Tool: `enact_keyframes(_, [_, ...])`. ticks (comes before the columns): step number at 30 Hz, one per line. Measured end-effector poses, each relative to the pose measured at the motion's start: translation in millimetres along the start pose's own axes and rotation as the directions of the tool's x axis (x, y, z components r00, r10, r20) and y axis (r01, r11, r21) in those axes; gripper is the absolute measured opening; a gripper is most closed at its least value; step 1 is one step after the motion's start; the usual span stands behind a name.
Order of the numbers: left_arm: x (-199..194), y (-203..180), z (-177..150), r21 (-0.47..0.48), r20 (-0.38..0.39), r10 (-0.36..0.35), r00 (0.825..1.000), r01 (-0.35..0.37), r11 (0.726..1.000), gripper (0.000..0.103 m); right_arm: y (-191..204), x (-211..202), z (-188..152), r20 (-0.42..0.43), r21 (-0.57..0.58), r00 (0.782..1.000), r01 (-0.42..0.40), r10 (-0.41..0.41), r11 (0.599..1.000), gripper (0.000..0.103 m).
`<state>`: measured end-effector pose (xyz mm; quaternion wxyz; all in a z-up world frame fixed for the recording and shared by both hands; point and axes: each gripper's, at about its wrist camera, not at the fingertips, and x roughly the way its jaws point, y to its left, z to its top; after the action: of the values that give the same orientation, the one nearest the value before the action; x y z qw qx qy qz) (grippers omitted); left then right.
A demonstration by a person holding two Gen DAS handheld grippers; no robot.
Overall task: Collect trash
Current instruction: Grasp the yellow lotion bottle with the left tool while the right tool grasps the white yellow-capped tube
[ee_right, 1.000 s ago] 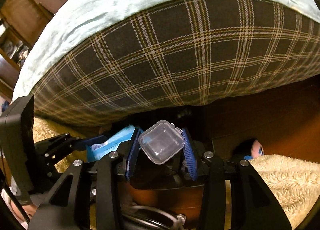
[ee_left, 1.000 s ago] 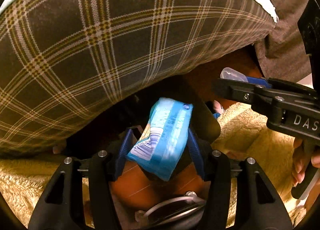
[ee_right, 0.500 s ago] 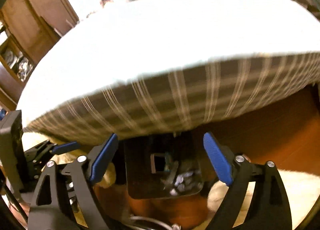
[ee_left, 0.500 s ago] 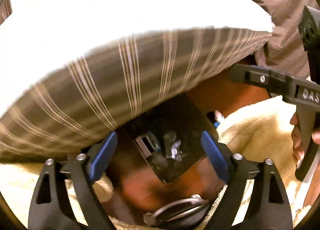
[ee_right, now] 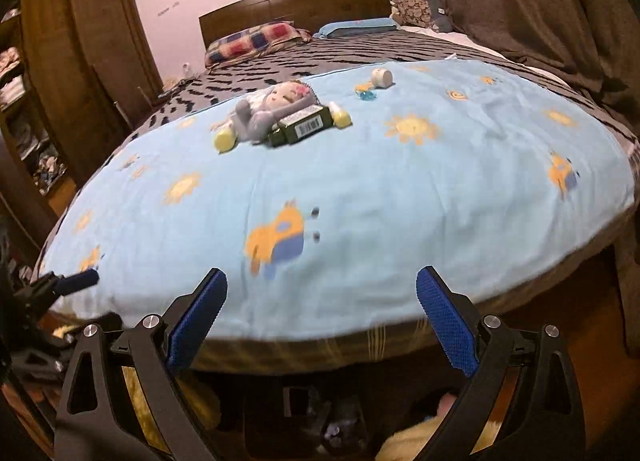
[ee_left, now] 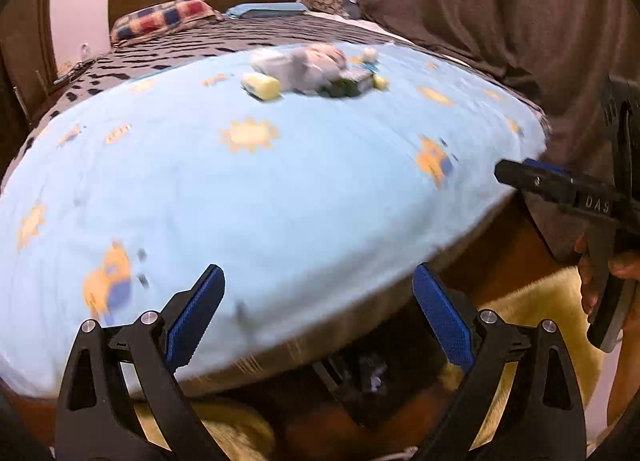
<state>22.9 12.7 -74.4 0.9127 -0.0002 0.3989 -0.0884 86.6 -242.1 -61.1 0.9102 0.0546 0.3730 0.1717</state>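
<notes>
Both pairs of fingers spreading wider, nothing between them: left gripper (ee_left: 316, 317), right gripper (ee_right: 320, 321). Ahead, well apart, on the bed's blue blanket (ee_right: 400, 189): dark green carton (ee_right: 300, 125) against a plush doll (ee_right: 272, 105). Probably light, stiff-sided; best pinched across its narrow faces
</notes>
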Motion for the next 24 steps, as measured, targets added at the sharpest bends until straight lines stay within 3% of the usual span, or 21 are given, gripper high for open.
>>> enact_keyframes(11, [65.8,46.1,73.4,-0.088,-0.057,0.035,0.998,-0.040,0.995,0.088,-2.5,69.8,57.2,-0.008,-0.027,0.999,0.035,-0.035,0.999,0.094])
enact_keyframes(15, [90.1,51.2,96.9,-0.084,-0.074,0.041,0.996,-0.047,0.995,0.076,-5.2,96.5,78.2,-0.029,-0.067,0.998,0.055,-0.057,0.996,0.068])
enact_keyframes(19, [115.8,53.5,117.7,-0.093,-0.093,0.025,0.995,-0.033,0.995,0.071,-8.9,123.3,93.8,-0.063,-0.087,0.996,0.060,-0.066,0.994,0.055])
enact_keyframes(24, [142.9,54.4,143.1,-0.091,-0.107,0.032,0.994,-0.042,0.995,0.066,-5.8,143.8,110.5,-0.086,-0.121,0.993,0.068,-0.079,0.990,0.048])
